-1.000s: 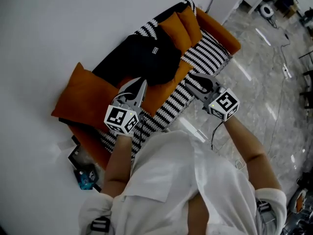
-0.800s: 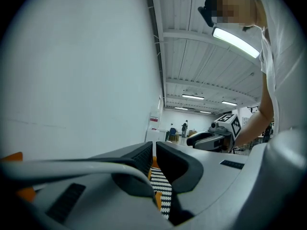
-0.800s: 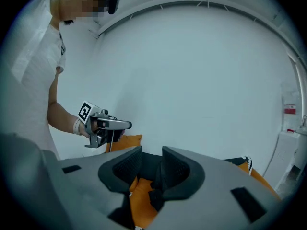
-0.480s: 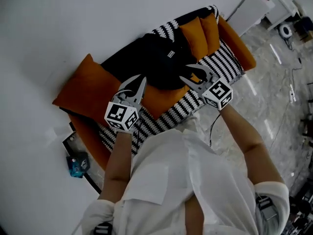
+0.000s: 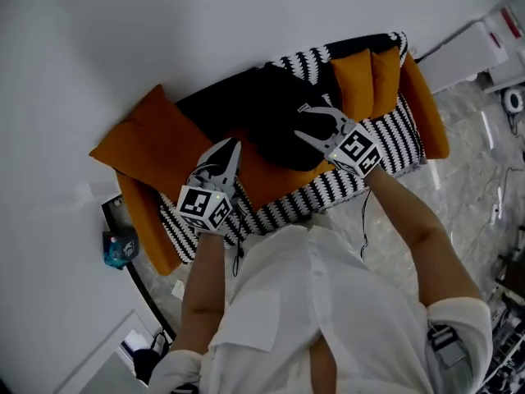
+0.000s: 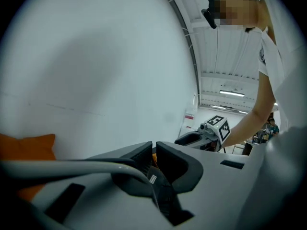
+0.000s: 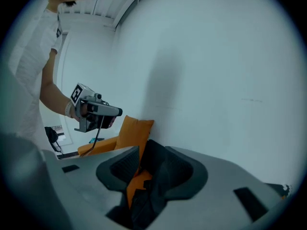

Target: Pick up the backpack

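Observation:
A black backpack (image 5: pixel 275 121) lies on a sofa (image 5: pixel 361 179) covered in black-and-white stripes, against orange cushions (image 5: pixel 148 142). My right gripper (image 5: pixel 305 123) hovers over the backpack's right part. Its jaws have just been opening and stand apart, with nothing pressed between them. In the right gripper view the gap of the right gripper (image 7: pixel 144 162) shows an orange cushion (image 7: pixel 134 128) and the dark backpack (image 7: pixel 144 205) beyond. My left gripper (image 5: pixel 233 146) is shut and empty, pointing at the backpack's left edge. In the left gripper view the left gripper (image 6: pixel 153 150) has its jaws together above the backpack (image 6: pixel 163 190).
A white wall (image 5: pixel 164 31) runs right behind the sofa. More orange cushions (image 5: pixel 369 80) stand at the sofa's right end. A dark side table (image 5: pixel 123 245) with small items sits left of the sofa. Marble floor (image 5: pixel 467 171) lies to the right.
Both grippers have moved toward the backpack. The right gripper now hangs over it with its jaws spread wider. The left gripper stayed shut.

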